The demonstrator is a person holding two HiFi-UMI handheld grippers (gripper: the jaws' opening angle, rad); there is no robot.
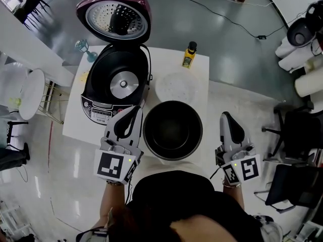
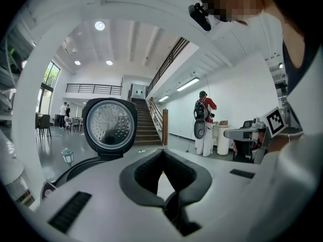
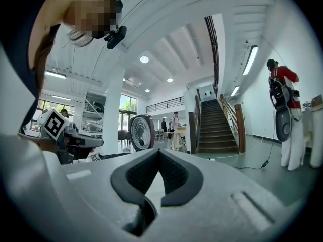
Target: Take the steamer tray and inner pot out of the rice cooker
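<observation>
Pot (image 1: 172,131) stands out of the open cooker (image 1: 117,84) at the frame's centre, near the white table's (image 1: 202,69) lower edge. The steamer tray (image 1: 176,87) lies just above it. My left gripper (image 1: 135,110) is beside its left rim and my right gripper (image 1: 225,116) apart at its right, both closed on nothing.

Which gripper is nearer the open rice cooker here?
Left. The left gripper is just beside the rice cooker's front edge; the right gripper is beyond the inner pot, on its far side.
</observation>
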